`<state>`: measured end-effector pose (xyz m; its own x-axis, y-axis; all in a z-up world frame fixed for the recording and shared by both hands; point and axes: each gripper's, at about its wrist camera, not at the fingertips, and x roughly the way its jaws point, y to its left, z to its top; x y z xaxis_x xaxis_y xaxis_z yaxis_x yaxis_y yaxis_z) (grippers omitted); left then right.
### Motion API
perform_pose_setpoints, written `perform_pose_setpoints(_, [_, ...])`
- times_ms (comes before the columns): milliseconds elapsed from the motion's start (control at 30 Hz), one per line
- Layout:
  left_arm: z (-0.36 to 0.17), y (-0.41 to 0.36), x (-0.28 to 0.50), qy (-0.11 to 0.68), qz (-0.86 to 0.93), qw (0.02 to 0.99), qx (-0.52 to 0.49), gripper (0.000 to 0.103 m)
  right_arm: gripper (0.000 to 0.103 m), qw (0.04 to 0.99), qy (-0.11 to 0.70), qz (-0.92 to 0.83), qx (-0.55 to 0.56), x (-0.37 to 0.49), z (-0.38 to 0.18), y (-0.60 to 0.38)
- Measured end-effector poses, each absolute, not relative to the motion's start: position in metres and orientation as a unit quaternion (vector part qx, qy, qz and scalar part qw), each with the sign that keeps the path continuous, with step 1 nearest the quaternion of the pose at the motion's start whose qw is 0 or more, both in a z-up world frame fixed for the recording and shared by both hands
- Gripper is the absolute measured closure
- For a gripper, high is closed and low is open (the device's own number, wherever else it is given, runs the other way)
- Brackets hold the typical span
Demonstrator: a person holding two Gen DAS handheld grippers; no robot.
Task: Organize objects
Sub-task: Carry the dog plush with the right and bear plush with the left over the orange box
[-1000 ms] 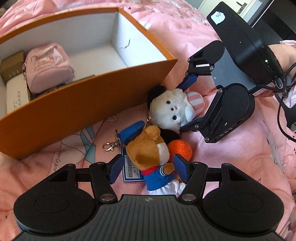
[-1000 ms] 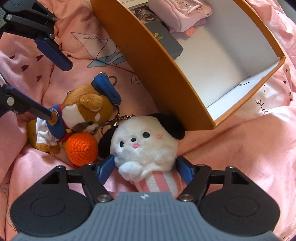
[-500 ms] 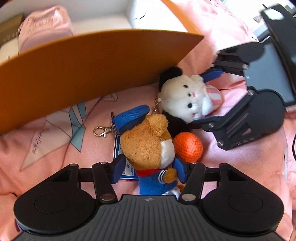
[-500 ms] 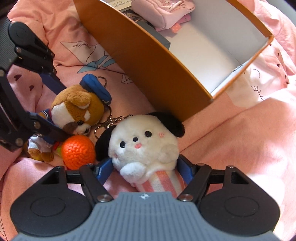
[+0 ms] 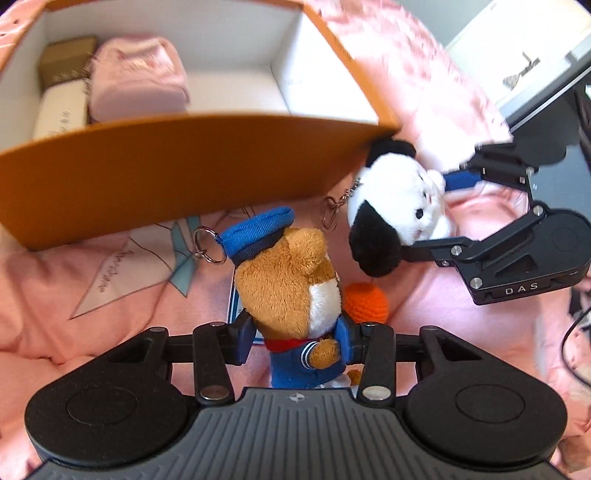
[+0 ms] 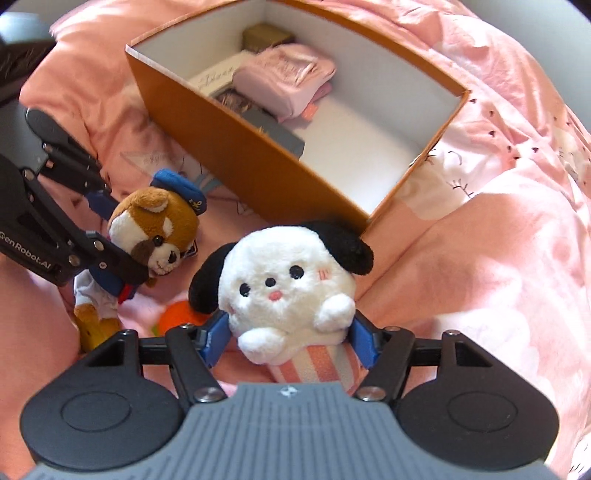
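My left gripper [image 5: 295, 341] is clamped on the bear [image 5: 286, 280] at its blue-jacketed body, just under the head, with both blue pads pressed into the plush. My right gripper [image 6: 290, 341] pinches the white dog [image 6: 286, 284] low down, at the top of its pink-striped base, under the paws. Both toys look lifted a little off the pink bedding [image 6: 498, 277], though I can't be sure they are fully clear of it.

These are soft, light, squashy things — they give under the pads, so nothing here will break, but a shallow pinch on fluff could slip. I judge the waist the best hold: firmer stuffing, and the head stays free. Each has a keyring; the bear's ring [image 5: 208, 245] hangs from its blue cap and the dog's chain [image 5: 338, 210] dangles beside its black ear — either could snag on a box edge.

An orange knitted ball [image 5: 365, 299] lies on the bedding between the two toys, close by the bear's side.

Beyond them stands the open orange box [image 6: 258, 162] with white inside walls. At one end it holds a pink pouch [image 6: 288, 79], a brown box [image 6: 267, 35], a white box [image 6: 216, 75] and a dark flat item I can't identify. The other end, nearer the dog, shows bare floor — room, I think, for both toys.
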<state>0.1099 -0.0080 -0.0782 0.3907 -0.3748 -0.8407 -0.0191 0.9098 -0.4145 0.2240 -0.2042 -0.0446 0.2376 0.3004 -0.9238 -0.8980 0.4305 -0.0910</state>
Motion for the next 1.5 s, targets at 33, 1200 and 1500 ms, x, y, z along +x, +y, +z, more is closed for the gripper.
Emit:
perform_pose_setpoints(33, [-0.072,-0.003,0.106,0.533,-0.106,0.818,-0.187,0.054,0.034,0.72,0.455,0.419,-0.314,0.224,-0.038,-0.205])
perform_pose_setpoints(1200, [-0.008,0.059,0.219,0.388,-0.051,0.893,-0.222,0.054,0.038,0.833,0.457,0.309,0.036,0.327,0.03,-0.161])
perform_pose_setpoints(1500, [-0.036,0.073,0.255,0.405,-0.039,0.881,-0.242,0.054,0.039,0.832,0.483,0.271,0.042,0.359,0.002,-0.138])
